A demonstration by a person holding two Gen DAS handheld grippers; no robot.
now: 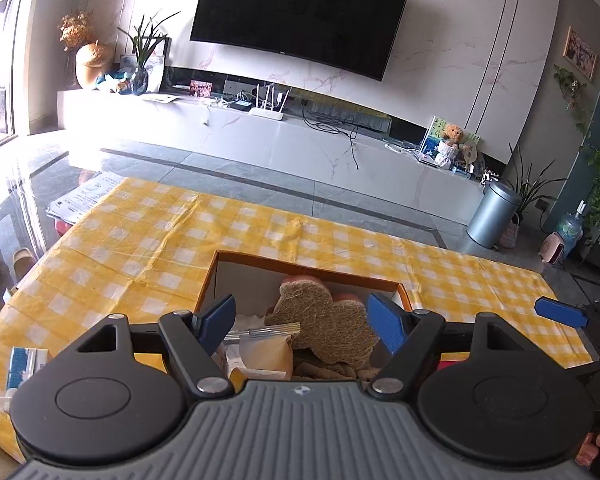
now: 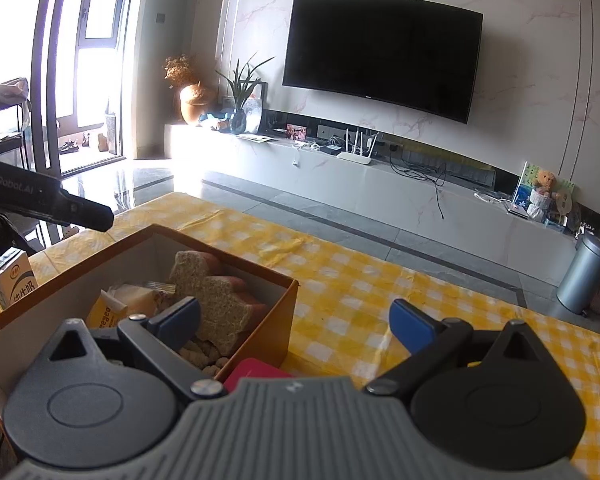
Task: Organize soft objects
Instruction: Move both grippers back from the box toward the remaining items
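An orange cardboard box [image 1: 210,276] [image 2: 288,300] sits on the yellow checked tablecloth. Inside it lie a brown fibrous loofah pad [image 1: 320,324] [image 2: 220,304], a yellow snack packet [image 1: 260,354] [image 2: 108,310] and beige knitted pieces [image 2: 204,354]. My left gripper [image 1: 302,320] is open and empty, hovering over the box. My right gripper [image 2: 296,324] is open and empty, over the box's right wall, with its left finger above the box. A red object [image 2: 252,372] lies just outside the box, beneath the right gripper.
A milk carton [image 2: 14,280] [image 1: 24,364] stands left of the box. The tablecloth [image 1: 160,232] [image 2: 360,280] covers the table. Papers [image 1: 84,196] lie at its far left corner. Beyond are a TV cabinet [image 1: 260,136] and a metal bin [image 1: 492,216].
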